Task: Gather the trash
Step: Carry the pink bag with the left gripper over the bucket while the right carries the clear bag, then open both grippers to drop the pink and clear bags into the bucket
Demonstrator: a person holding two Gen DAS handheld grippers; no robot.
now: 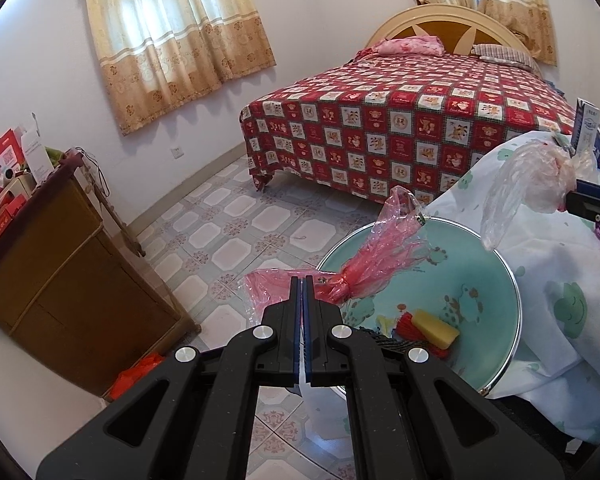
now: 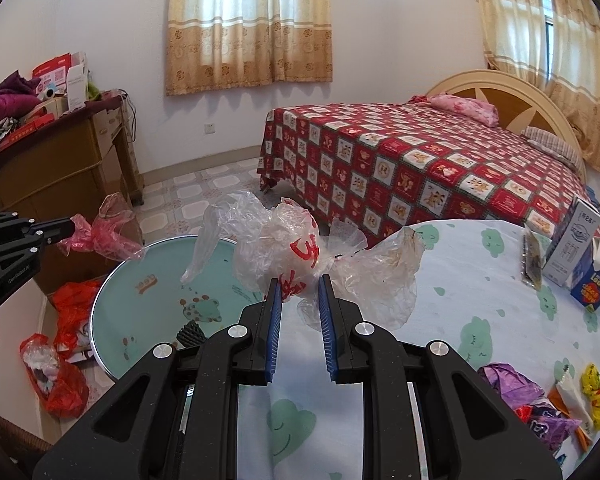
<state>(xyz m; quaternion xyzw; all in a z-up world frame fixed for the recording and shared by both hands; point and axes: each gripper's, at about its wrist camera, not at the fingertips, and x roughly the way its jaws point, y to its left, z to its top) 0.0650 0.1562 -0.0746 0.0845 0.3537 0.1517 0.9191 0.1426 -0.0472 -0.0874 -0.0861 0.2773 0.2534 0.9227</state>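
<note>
My left gripper (image 1: 302, 280) is shut on a crumpled pink plastic bag (image 1: 364, 268) and holds it over the rim of a round teal basin (image 1: 496, 312). The basin holds a yellow block (image 1: 436, 328) and red scraps. It shows from the side in the right wrist view (image 2: 72, 226) with the pink bag (image 2: 108, 236). My right gripper (image 2: 299, 280) has its jaws part closed around a clear plastic bag with red print (image 2: 288, 252), held above the table beside the basin (image 2: 140, 280). That clear bag also shows in the left wrist view (image 1: 528, 184).
A round table with a frog-print cloth (image 2: 460, 320) carries a milk carton (image 2: 572, 248), a small blue box (image 2: 592, 288) and a pile of coloured wrappers (image 2: 556, 404). Red bags (image 2: 60, 376) lie on the floor. A wooden cabinet (image 1: 60, 280) stands left, a bed (image 1: 400, 120) behind.
</note>
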